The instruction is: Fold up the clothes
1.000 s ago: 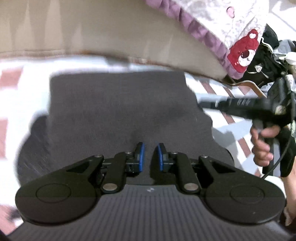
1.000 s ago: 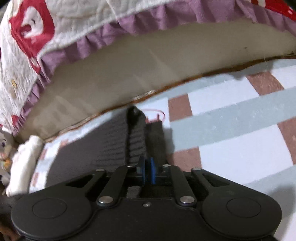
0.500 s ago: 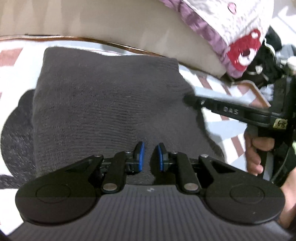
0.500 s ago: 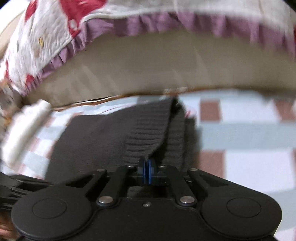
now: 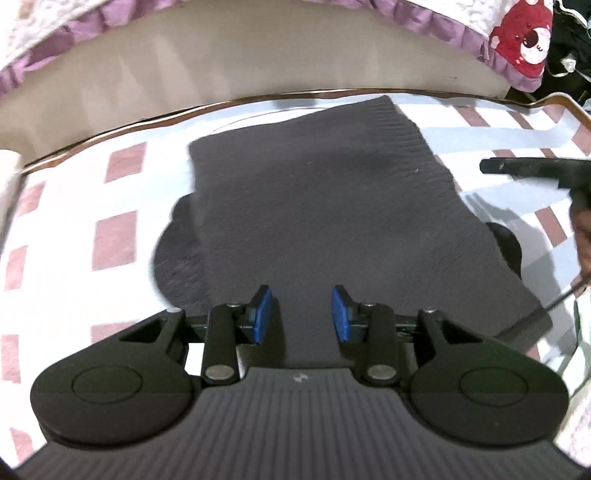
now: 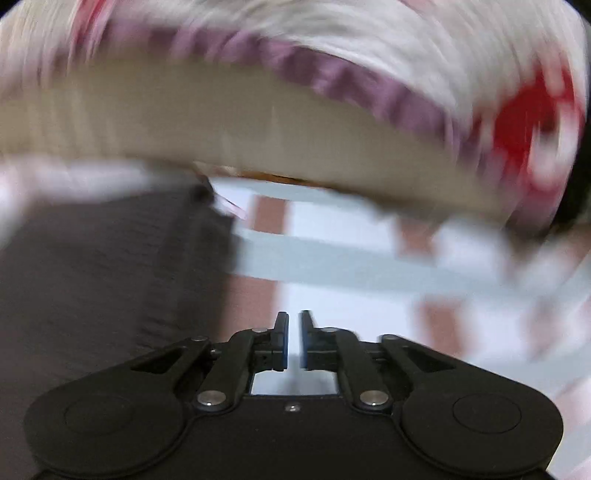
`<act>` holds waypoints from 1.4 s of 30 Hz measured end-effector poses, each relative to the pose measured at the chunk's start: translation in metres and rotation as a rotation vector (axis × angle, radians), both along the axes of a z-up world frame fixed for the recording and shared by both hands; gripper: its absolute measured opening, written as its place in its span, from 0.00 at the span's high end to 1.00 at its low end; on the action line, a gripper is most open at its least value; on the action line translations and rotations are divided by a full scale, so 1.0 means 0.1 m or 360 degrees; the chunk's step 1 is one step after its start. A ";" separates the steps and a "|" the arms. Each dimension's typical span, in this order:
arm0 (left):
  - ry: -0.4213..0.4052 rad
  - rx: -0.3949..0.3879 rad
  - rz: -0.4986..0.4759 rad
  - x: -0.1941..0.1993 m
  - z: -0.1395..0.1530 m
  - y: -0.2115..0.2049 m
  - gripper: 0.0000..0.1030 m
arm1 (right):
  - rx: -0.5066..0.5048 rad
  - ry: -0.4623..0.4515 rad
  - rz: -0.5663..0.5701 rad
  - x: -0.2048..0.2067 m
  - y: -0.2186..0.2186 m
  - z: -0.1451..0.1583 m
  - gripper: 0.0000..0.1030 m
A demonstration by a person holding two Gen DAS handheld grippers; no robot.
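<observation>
A dark grey knit garment point(image 5: 325, 206) lies folded flat on the checked mat point(image 5: 118, 236). My left gripper point(image 5: 302, 302) hovers over the garment's near edge. Its jaws are opening, and nothing is between the blue pads point(image 5: 263, 314). In the left wrist view my right gripper point(image 5: 495, 166) comes in from the right, just off the garment's right edge, held by a hand point(image 5: 583, 229). The right wrist view is blurred. There the right gripper point(image 6: 293, 321) is over bare mat point(image 6: 332, 266) with the garment point(image 6: 103, 266) to its left. Its jaws are opening to a narrow gap with nothing in it.
A beige bed side point(image 5: 221, 66) runs along the mat's far edge. A white quilt with a purple frill and a red bear patch point(image 5: 524, 33) hangs over it. Dark clothes point(image 5: 569, 44) are heaped at the far right.
The left gripper has lifted and drawn back from the garment, and its jaws have widened. The right gripper has let go of the garment's ribbed edge and swung off to the right.
</observation>
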State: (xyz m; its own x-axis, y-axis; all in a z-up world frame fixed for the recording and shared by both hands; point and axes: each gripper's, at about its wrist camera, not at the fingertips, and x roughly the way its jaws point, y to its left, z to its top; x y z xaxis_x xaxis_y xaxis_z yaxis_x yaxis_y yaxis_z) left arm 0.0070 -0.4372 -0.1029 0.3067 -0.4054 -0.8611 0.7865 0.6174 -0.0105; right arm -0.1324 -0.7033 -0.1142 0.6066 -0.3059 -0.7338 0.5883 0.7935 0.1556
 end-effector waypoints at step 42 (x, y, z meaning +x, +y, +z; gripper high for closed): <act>0.0684 -0.0831 0.0398 1.09 -1.10 0.73 0.42 | 0.1075 -0.0489 -0.0071 -0.42 -0.34 -0.76 0.30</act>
